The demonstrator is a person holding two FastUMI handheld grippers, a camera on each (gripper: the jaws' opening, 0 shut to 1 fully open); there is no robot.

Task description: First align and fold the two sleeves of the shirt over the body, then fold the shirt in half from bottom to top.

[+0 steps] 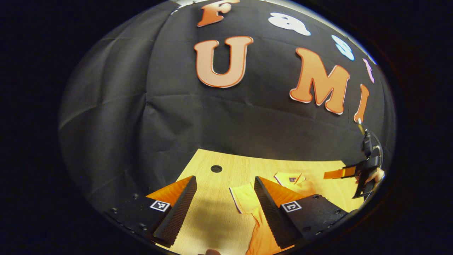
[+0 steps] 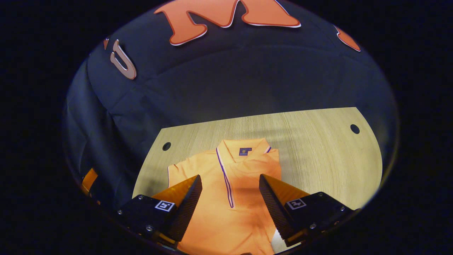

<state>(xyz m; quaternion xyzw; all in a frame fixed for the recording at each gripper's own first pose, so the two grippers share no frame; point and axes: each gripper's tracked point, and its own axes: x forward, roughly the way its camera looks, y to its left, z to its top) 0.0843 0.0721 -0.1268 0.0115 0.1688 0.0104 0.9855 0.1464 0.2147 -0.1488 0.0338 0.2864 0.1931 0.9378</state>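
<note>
With one sleeve [image 2: 177, 170] lying out beside the shirt [image 2: 230, 177], both grippers [image 1: 223, 202] [image 2: 230, 198] hover jaws apart; a clean fold means pinching that sleeve's hem and carrying it squarely over the placket [image 2: 224, 177].

1. A light wooden tabletop with a fine straight grain [image 2: 311, 141] spans the lower part of the right gripper view; in the left gripper view it [image 1: 212, 219] looks warmer and yellower.
2. A small round dark hole [image 2: 354, 129] sits near the tabletop's far right corner in the right gripper view.
3. A second round dark hole [image 2: 166, 146] sits near its far left corner; one such hole [image 1: 216, 168] also shows near the far edge in the left gripper view.
4. A creased black cloth wall [image 1: 148, 117] rises directly behind the tabletop's far edge.
</note>
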